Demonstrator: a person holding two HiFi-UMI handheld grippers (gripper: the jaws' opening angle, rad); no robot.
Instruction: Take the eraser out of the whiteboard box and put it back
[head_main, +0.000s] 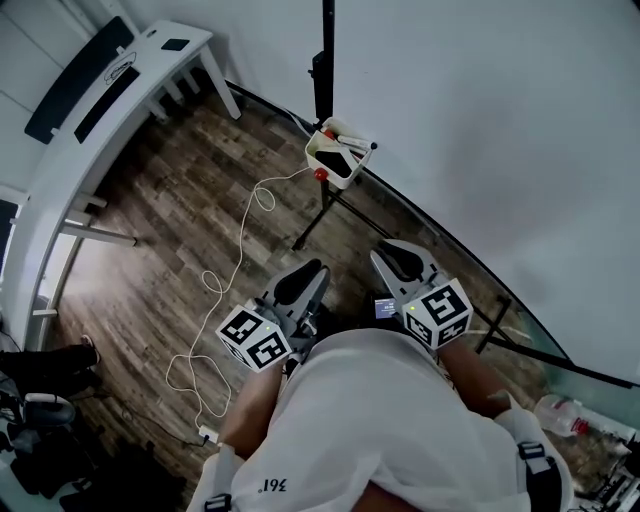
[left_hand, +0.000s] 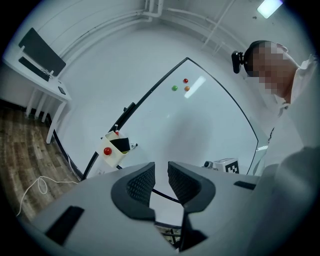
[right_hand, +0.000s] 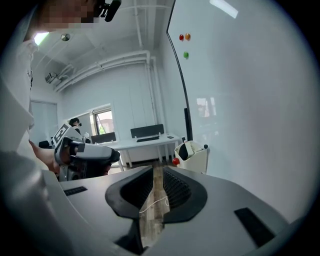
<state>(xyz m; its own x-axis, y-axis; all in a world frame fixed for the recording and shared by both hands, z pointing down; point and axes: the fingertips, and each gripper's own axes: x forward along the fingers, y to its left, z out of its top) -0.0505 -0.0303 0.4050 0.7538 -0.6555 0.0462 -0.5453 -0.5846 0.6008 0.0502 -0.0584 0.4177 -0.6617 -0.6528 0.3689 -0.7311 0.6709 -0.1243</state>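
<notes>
The left gripper (left_hand: 160, 173) has its two black ribbed jaws set apart with a clear gap, and nothing sits between them. It points level toward the large white whiteboard (left_hand: 195, 120), short of the cream plastic whiteboard box (left_hand: 113, 151) and to the right of it in the left gripper view. The right gripper (right_hand: 157, 181) has its jaws parted by a narrow slit only. Nothing is held there either, and the brown wood-plank floor (right_hand: 156, 200) and a strip of thin white cable (right_hand: 155, 204) show through the slit.

In the head view both grippers are held close to the person's white shirt (head_main: 370, 420), well apart from the whiteboard box (head_main: 334, 158). The left gripper (head_main: 308, 275) and the right gripper (head_main: 392, 252) lie side by side, each with its marker cube nearest the body.

The black eraser (left_hand: 120, 144) is inside the whiteboard box, standing against its back wall. A small round red magnet (left_hand: 107, 151) is stuck on the front face of the box. The box hangs at the lower edge of the whiteboard, beside the board's black stand (head_main: 326, 60).

Up the board from the box are three small round magnets, one red (left_hand: 185, 80), one green (left_hand: 174, 88) and one orange (left_hand: 187, 88). On the floor, the white cable (head_main: 232, 262) runs from the box in loose loops. Beyond the box stands a long white counter (head_main: 150, 75).
</notes>
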